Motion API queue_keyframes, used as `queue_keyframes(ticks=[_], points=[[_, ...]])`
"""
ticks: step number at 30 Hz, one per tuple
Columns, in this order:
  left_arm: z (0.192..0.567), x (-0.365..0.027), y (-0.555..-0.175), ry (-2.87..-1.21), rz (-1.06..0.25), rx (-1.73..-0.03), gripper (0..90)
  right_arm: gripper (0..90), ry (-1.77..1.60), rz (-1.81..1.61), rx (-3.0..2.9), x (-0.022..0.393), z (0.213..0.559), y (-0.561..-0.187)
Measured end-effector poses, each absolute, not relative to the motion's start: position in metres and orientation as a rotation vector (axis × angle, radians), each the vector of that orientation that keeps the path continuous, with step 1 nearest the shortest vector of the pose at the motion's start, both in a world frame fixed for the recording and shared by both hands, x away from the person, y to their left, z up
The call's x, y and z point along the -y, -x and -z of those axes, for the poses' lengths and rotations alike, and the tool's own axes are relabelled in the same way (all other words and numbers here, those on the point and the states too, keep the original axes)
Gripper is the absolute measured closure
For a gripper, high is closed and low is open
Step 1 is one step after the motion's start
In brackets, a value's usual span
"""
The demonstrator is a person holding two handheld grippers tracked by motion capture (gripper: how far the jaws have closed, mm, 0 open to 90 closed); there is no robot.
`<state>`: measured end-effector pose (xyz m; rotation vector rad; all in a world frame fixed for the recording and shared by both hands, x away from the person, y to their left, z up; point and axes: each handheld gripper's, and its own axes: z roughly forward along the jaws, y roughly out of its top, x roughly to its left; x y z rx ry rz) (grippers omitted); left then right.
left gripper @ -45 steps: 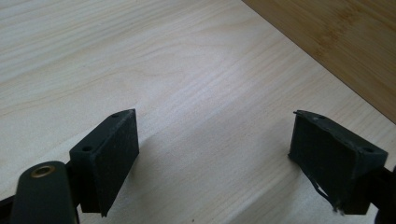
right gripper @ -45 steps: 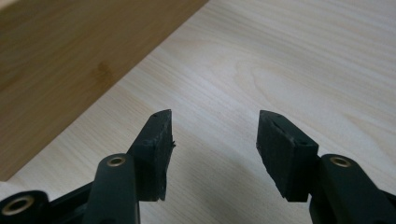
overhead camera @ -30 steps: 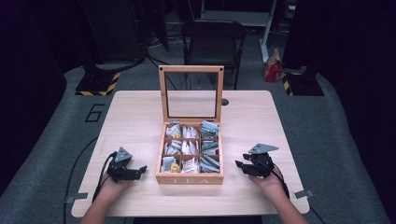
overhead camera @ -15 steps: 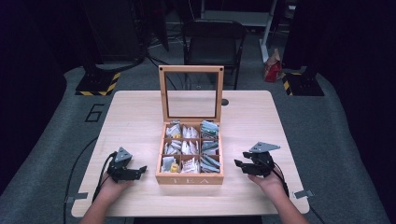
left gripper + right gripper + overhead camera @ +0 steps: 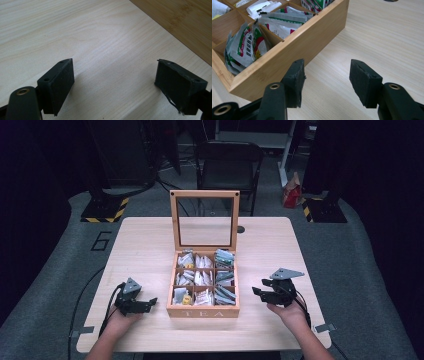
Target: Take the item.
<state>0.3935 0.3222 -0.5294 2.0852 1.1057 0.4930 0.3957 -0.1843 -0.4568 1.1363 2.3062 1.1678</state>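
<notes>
An open wooden tea box [image 5: 202, 311] holds tea sachets [image 5: 200, 278] in nine compartments on a pale table [image 5: 270, 245]. Left gripper [image 5: 148, 303] and right gripper [image 5: 257, 292] flank it, jaws apart and empty; the right's jaws have just been opening.

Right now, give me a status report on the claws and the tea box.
Left claw open, empty. Right claw open, empty, jaws just widened. Tea box between them, lid up, sachets inside. Nothing in the way.

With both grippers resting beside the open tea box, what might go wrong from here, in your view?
The glass-paned lid stands upright at the back of the tea box; a push on the box might tip it shut. The right gripper sits open close to the box's side wall, so a reach inward may knock it. The sachets are crammed together, so the jaws may pinch several.
</notes>
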Motion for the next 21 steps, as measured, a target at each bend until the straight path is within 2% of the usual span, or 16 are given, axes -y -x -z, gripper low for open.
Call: queue_keyframes(ticks=[21], points=[[0.530, -0.322, -0.393, -2.083, -0.489, -1.109, 15.1, 46.2, -1.078, -1.225, -2.326, 0.172, 0.429, -0.397]])
